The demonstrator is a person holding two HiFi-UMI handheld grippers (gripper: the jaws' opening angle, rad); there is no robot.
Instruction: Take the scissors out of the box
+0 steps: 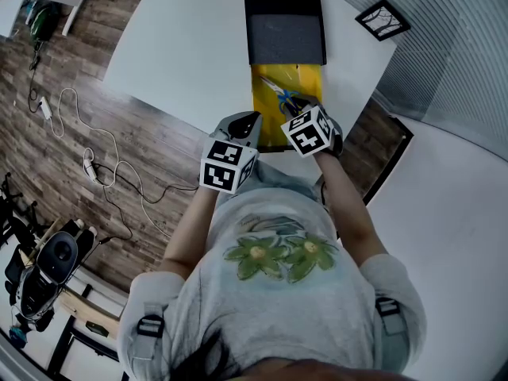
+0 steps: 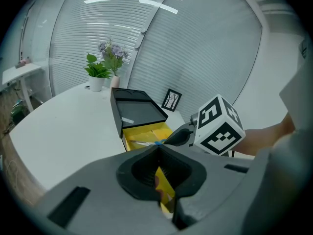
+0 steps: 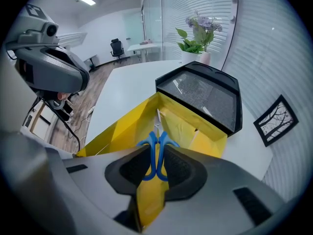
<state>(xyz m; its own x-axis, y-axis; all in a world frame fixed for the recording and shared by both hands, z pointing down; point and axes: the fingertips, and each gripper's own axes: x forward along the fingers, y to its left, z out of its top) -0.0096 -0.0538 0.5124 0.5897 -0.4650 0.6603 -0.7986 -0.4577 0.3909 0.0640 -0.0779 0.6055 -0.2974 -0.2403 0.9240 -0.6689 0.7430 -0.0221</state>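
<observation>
White table (image 1: 182, 46) | right fingers (image 3: 182, 168) clamp scissors (image 3: 156, 155) | left fingers (image 2: 139, 172) pinch box (image 2: 146, 131)

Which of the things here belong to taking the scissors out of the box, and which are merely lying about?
In the job: scissors, yellow box, right tongs shut on the scissors' handles, left tongs clamping the box wall.
Lying about: potted plant, picture frame, floor cables.
</observation>
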